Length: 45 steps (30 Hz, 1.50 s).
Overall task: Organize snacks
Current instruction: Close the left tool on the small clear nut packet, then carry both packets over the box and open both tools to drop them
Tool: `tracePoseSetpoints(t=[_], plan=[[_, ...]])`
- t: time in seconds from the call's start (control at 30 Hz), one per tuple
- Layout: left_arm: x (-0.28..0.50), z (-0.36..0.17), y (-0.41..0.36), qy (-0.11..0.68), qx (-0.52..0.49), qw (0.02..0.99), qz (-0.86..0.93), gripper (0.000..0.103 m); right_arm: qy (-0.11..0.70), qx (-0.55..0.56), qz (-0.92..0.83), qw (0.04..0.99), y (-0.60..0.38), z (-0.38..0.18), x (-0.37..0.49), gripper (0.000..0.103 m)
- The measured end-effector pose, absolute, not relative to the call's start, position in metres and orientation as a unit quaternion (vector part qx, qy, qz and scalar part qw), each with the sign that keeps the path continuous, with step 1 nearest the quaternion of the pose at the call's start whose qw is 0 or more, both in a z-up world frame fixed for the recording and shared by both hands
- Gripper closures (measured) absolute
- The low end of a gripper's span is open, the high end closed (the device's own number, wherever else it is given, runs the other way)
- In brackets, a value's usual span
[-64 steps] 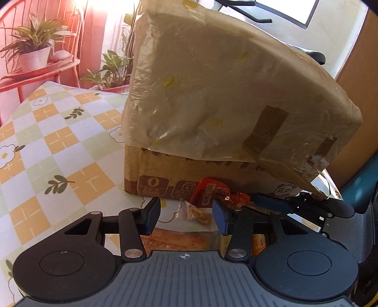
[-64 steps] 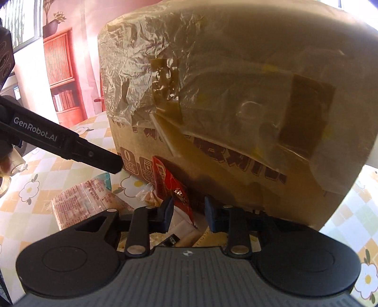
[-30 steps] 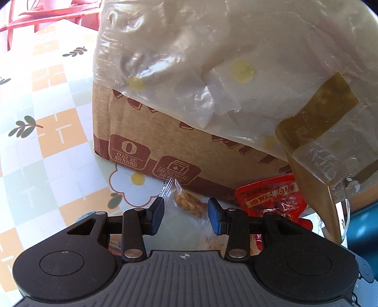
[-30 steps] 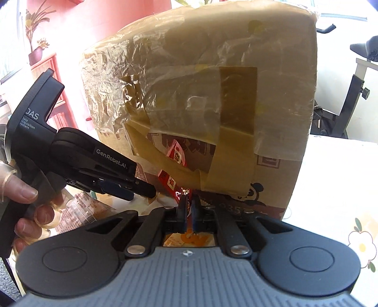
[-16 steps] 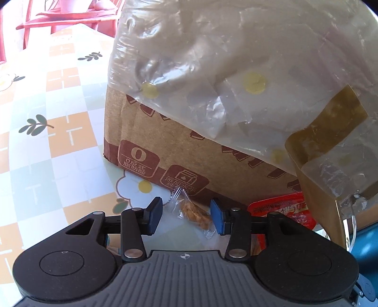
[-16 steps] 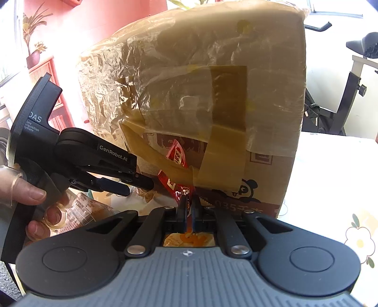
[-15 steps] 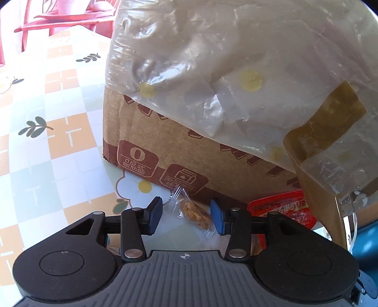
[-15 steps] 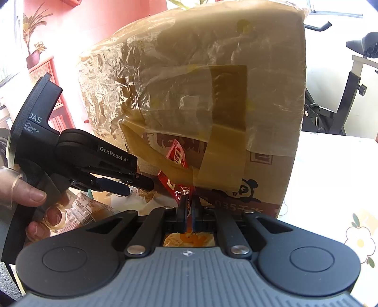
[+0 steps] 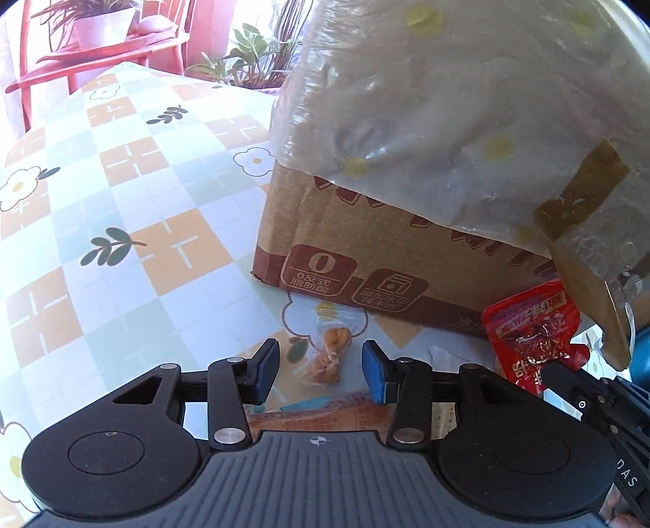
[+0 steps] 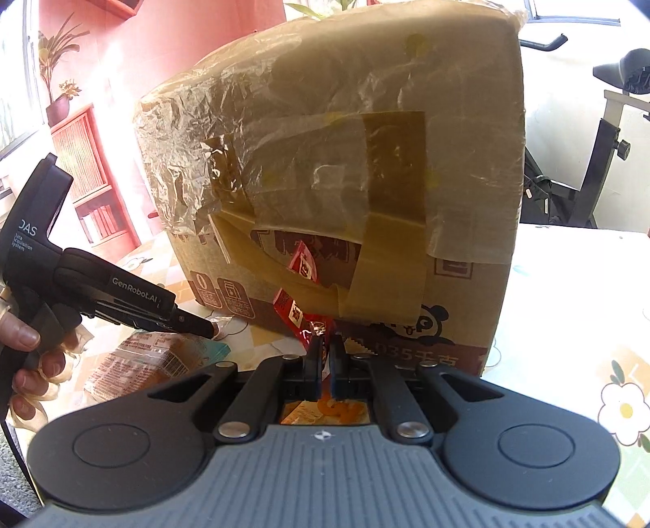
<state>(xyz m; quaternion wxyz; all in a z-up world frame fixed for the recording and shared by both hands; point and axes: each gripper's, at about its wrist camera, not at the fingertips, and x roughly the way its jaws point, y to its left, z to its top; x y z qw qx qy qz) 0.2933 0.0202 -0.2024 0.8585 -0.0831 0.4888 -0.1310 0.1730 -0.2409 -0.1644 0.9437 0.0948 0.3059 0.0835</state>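
A big cardboard box (image 9: pixel 365 252) wrapped in plastic film stands on the checked tablecloth, and it also fills the right wrist view (image 10: pixel 365 162). My left gripper (image 9: pixel 321 371) is open, with a small clear bag of orange snacks (image 9: pixel 331 353) lying on the table between its fingers. My right gripper (image 10: pixel 323 359) is shut on the lower edge of a red snack packet (image 10: pixel 302 292) and holds it upright against the box front. The same red packet (image 9: pixel 532 333) shows in the left wrist view, beside the box.
A flat orange-and-teal snack pack (image 10: pixel 154 361) lies on the table left of the box, under the left gripper (image 10: pixel 195 325). Red shelves with potted plants (image 9: pixel 101 24) stand beyond the table. An exercise bike (image 10: pixel 589 162) stands behind at right.
My left gripper has pulled back and tilted up a little, so more of the table shows; it stays open around the clear bag. My right gripper still holds the red packet.
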Motion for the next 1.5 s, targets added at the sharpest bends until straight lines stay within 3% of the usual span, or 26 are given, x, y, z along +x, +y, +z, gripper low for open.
tracePoseSetpoints(t=[0.2,0.3,0.8,1.5], plan=[[0.290,-0.208,-0.007,0.464,-0.020,0.876,-0.127,0.056,0.308,0.093,0.083,0.943,-0.240,-0.163,0.171,0.099],[0.285,-0.208,-0.012,0.459,0.004,0.880,-0.118,0.086,0.311,0.092,0.086,0.942,-0.238,-0.162,0.172,0.099],[0.248,-0.158,0.003,0.391,-0.006,0.906,-0.164,0.086,0.304,0.052,0.120,0.943,-0.215,-0.144,0.165,0.101],[0.224,-0.087,0.006,0.296,-0.025,0.937,-0.181,0.086,0.227,0.018,0.133,0.964,-0.199,-0.089,0.158,0.101]])
